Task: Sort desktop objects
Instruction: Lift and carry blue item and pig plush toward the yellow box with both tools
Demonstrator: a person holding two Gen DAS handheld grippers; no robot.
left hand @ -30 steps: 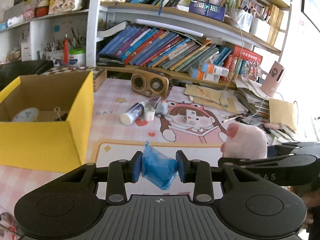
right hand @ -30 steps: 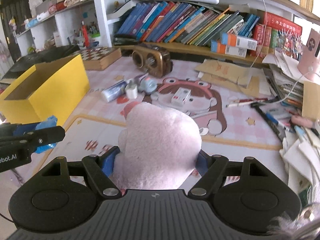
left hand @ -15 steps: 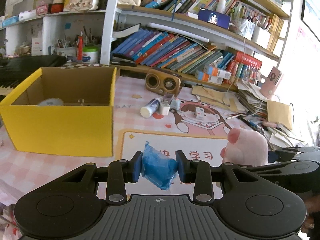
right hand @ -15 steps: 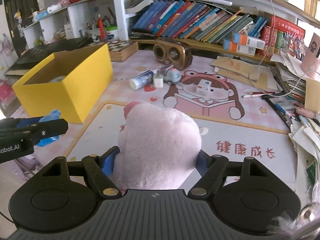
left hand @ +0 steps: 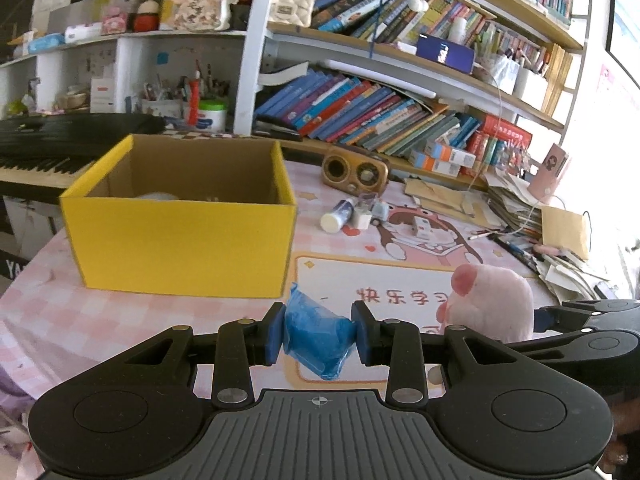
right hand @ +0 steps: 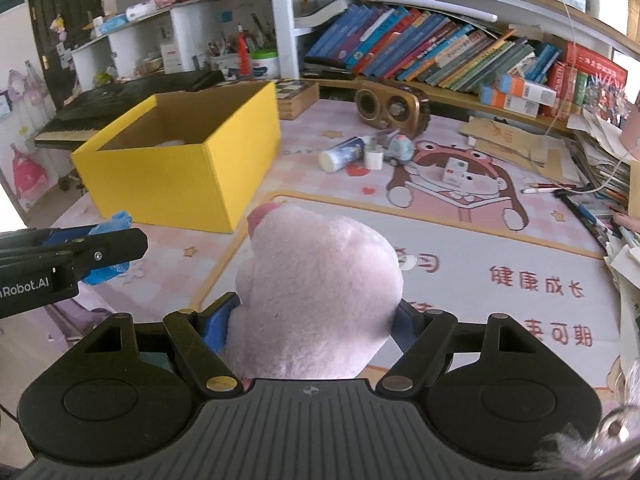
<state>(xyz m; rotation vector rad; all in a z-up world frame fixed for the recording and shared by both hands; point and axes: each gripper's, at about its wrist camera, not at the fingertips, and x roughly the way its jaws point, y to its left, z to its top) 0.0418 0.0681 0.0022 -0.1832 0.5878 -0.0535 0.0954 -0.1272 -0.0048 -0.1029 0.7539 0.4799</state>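
The yellow cardboard box [left hand: 180, 236] stands toward the table's left edge, ahead-left of both tongs. Left tongs [left hand: 318, 334], nearer, pinch a blue crumpled packet [left hand: 318, 336]. Right tongs [right hand: 316, 320], spread wide, clamp a pink plush toy [right hand: 316, 288].

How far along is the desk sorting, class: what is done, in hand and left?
Done: something pale already lies in the yellow box. In hand: the left gripper clamps a blue packet; the right gripper grips a pink plush toy. Left: the tube, toy car and small white box on the mat.
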